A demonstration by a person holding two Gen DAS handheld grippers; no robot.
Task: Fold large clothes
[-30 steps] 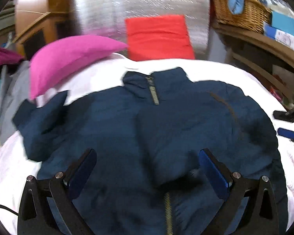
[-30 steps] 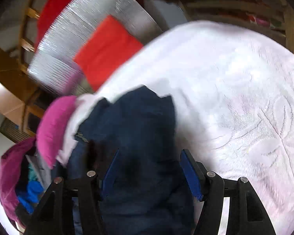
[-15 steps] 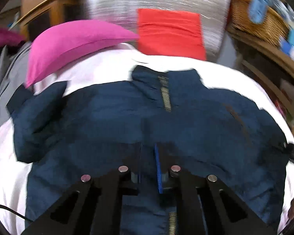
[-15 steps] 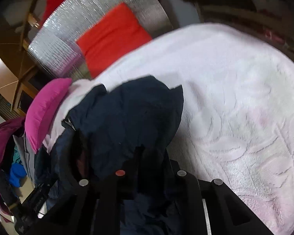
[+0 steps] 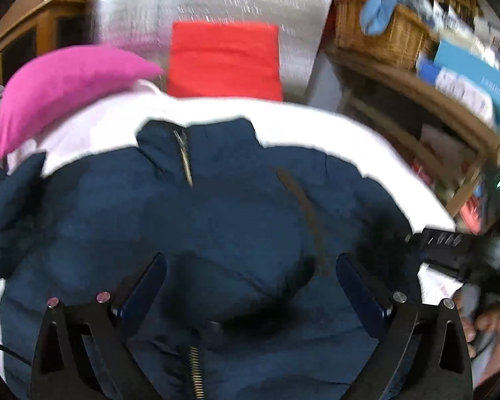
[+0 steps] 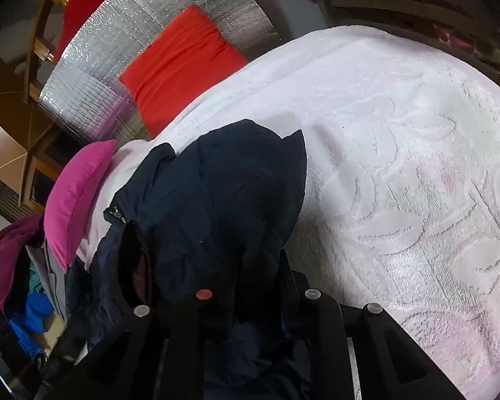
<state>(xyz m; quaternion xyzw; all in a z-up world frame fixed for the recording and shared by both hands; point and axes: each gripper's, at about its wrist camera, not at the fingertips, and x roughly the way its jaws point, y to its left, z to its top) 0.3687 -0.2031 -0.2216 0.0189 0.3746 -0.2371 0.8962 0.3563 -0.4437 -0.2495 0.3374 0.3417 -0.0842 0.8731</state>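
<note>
Folding is under way: the navy jacket (image 5: 223, 226) is spread zip-up across the white bed (image 6: 400, 173), collar toward the head edge. The left hand-held gripper (image 5: 250, 286) is held spread apart over the chest, gripping nothing. The right hand-held gripper (image 6: 256, 283) is clamped on a sleeve fold. The sleeve is best carried flat across the front, avoiding bunching.
</note>
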